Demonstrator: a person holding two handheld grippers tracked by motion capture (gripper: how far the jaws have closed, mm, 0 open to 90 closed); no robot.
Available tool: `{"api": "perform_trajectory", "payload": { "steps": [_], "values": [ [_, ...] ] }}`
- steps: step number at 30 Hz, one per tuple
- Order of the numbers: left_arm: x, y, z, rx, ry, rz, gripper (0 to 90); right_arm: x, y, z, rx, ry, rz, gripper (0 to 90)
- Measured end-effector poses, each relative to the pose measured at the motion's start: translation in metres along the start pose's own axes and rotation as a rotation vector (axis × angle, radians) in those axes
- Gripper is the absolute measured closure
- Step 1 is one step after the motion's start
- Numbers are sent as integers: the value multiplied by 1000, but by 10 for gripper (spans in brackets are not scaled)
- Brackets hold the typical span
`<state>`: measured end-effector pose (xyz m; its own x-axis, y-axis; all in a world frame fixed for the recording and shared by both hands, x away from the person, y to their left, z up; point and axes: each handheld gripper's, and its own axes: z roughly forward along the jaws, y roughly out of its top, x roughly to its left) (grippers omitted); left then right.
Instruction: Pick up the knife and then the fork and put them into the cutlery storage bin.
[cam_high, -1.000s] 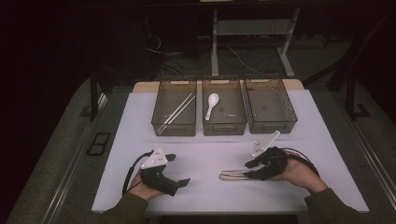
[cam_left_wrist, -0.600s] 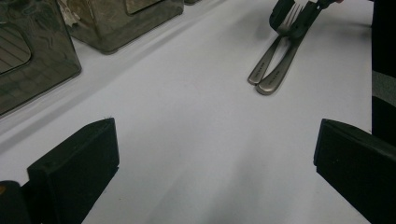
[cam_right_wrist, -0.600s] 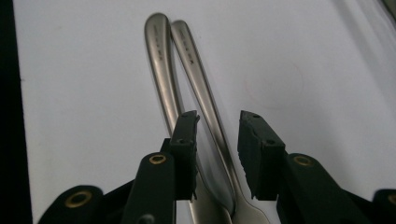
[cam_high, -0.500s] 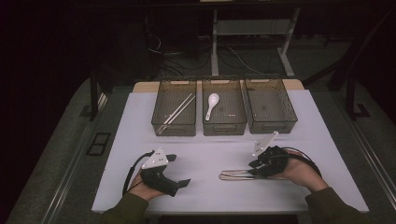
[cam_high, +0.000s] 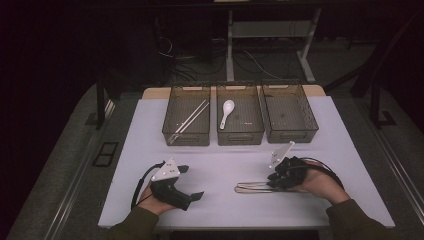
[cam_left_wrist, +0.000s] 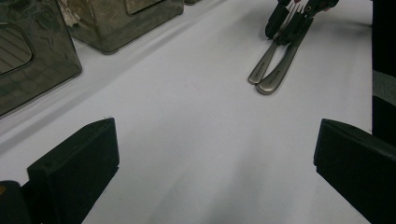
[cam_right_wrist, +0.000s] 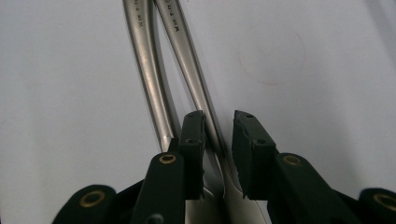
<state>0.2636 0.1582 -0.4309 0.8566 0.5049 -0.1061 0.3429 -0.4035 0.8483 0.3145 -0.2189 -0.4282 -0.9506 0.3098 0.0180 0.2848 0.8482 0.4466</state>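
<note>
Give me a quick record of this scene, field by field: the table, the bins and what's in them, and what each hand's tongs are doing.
surface: white table
bins: three clear bins in a row at the far side
left bin: chopsticks
middle bin: white spoon
right bin: nothing visible inside
loose items: two metal utensils, side by side, handles pointing toward the left tongs
left tongs: open, holding nothing, resting on the table
right tongs: open, jaws straddling one utensil handle, not closed on it
</note>
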Motion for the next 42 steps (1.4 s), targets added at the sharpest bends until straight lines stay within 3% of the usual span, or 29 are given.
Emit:
{"api": "perform_trajectory", "payload": {
  "steps": [7,14,22,26,36,42],
  "values": [
    [0,0,0,1,2,0,0,-2,1,1,-5,-10,13,749],
    [1,0,-1,-1,5,-1,0,-8,0,1,-12,11,26,773],
    [0,0,-1,1,7,0,0,-10,-1,0,-8,-16,36,778],
    [0,0,0,-1,7,-2,0,-10,3,-1,41,-1,-7,725],
    [0,0,0,4,2,2,0,-8,25,3,211,-9,-97,767],
    [0,0,0,4,1,3,0,-7,29,5,237,-9,-132,820]
  ]
}}
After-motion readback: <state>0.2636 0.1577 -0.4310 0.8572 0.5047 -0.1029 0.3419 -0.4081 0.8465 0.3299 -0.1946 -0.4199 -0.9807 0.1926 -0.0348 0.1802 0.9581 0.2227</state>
